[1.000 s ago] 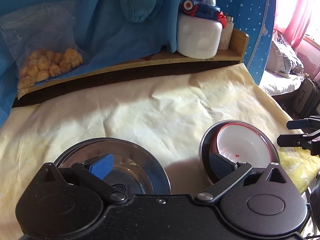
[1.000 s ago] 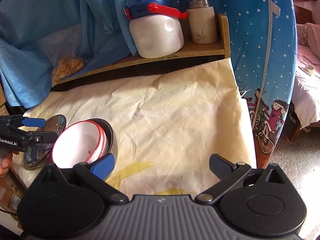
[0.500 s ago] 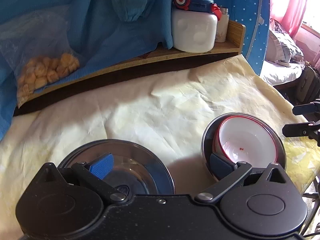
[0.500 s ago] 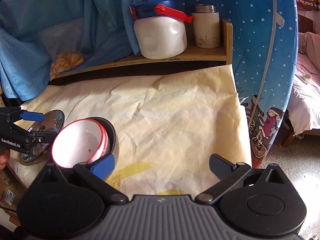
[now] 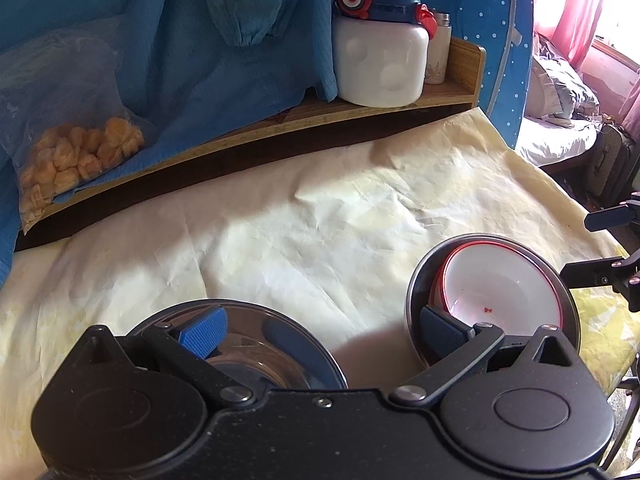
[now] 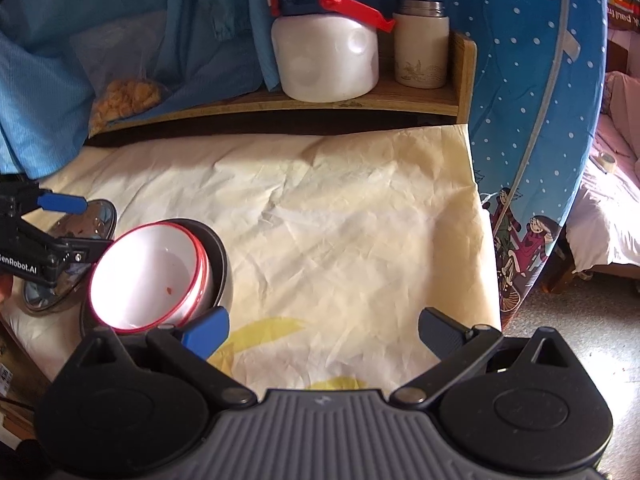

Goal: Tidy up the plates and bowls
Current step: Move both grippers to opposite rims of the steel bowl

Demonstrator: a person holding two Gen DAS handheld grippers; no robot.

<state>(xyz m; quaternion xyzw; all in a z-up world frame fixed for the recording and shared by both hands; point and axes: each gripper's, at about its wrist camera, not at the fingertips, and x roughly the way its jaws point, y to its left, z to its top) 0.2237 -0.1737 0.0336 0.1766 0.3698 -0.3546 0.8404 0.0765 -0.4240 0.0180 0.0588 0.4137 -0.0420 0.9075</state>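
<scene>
A wrinkled pale yellow cloth (image 6: 340, 216) covers the tabletop, sunlit in patches. Behind it runs a low wooden shelf (image 5: 304, 114) with a raised end board, draped on the left by blue fabric (image 5: 168, 40). A blue panel with white polka dots and cartoon figures (image 6: 532, 92) stands at the right. Beyond it are a bed with pale bedding (image 6: 608, 216), speckled grey floor (image 6: 600, 340), and pink curtains (image 5: 580, 12) at a bright window.

One steel plate (image 5: 280, 344) sits at the lower left of the left wrist view, and one dark bowl (image 5: 416, 292) at lower right holds two red-rimmed white bowls (image 5: 500, 284). On the shelf at the top stand one white jug (image 5: 380, 68), one flask (image 6: 420, 52) and one bag of snacks (image 5: 76, 156).
</scene>
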